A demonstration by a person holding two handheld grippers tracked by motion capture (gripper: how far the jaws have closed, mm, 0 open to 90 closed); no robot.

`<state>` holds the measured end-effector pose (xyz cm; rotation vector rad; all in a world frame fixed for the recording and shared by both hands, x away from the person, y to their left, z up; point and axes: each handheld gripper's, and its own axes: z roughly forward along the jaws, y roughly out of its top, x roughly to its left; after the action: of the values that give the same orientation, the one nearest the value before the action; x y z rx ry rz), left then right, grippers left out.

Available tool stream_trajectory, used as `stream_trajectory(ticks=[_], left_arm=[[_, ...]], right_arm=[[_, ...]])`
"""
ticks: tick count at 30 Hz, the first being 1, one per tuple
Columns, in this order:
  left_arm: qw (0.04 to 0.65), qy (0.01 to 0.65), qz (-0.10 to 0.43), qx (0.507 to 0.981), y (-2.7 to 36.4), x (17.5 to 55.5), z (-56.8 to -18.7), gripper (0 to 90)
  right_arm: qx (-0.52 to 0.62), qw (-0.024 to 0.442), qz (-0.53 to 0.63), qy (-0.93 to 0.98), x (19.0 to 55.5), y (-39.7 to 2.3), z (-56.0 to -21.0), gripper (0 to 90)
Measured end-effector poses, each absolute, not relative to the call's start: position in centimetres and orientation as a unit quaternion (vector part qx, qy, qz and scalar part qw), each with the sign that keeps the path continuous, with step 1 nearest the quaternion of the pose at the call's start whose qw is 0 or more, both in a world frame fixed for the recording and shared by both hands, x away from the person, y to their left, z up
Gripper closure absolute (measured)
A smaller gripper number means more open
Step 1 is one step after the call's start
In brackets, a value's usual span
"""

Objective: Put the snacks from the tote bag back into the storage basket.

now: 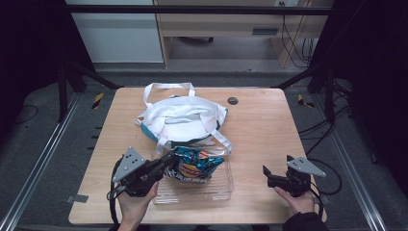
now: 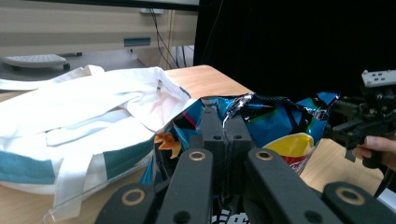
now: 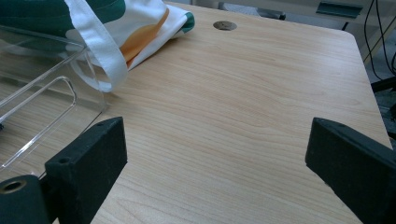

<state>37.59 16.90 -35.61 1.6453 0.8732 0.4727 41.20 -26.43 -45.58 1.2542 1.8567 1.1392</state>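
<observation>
From the high view, the left gripper (image 1: 169, 161) has its jaws pinched on the edge of a crinkled blue snack bag (image 1: 195, 164), which sits over the clear plastic tray (image 1: 226, 185) at the near middle of the wooden table (image 1: 269, 125). A white cloth tote bag (image 1: 180, 118) with teal trim lies slumped just behind the tray, its straps trailing onto it. The right gripper (image 1: 267, 175) rests apart on the bare wood, jaws spread wide, holding nothing. The step in hand looks like moving the snack bag between tray and tote; which way, I cannot tell. The next move probably calls for a steady lift so the thin foil does not slip out of the pinch

In the left gripper view, the two black jaws stand closed together on the snack bag's (image 2: 275, 121) shiny, creased foil, glossy blue with a yellow and red patch. The tote bag (image 2: 79, 107) is soft, matte, folded cloth. The right gripper (image 2: 355, 128) shows farther off, in a hand

In the right gripper view, the blocky black jaws stand far apart over smooth pale wood grain (image 3: 243, 107); the tray's (image 3: 51, 98) rounded transparent wall and a tote strap (image 3: 100, 51) lie at the left
</observation>
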Motion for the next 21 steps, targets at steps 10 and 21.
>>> stream_trajectory(ticks=[10, 21], left_arm=[[0.562, 0.382, 0.199, 0.706, 17.2, 37.6, -36.6, 90.0], [0.554, 0.397, 0.194, 0.705, 17.8, 37.3, -37.4, 89.9]], right_arm=[[0.475, 0.309, 0.430, 0.703, 41.2, -26.4, -45.6, 5.7], [0.475, 0.308, 0.429, 0.704, 41.2, -26.4, -45.6, 5.8]])
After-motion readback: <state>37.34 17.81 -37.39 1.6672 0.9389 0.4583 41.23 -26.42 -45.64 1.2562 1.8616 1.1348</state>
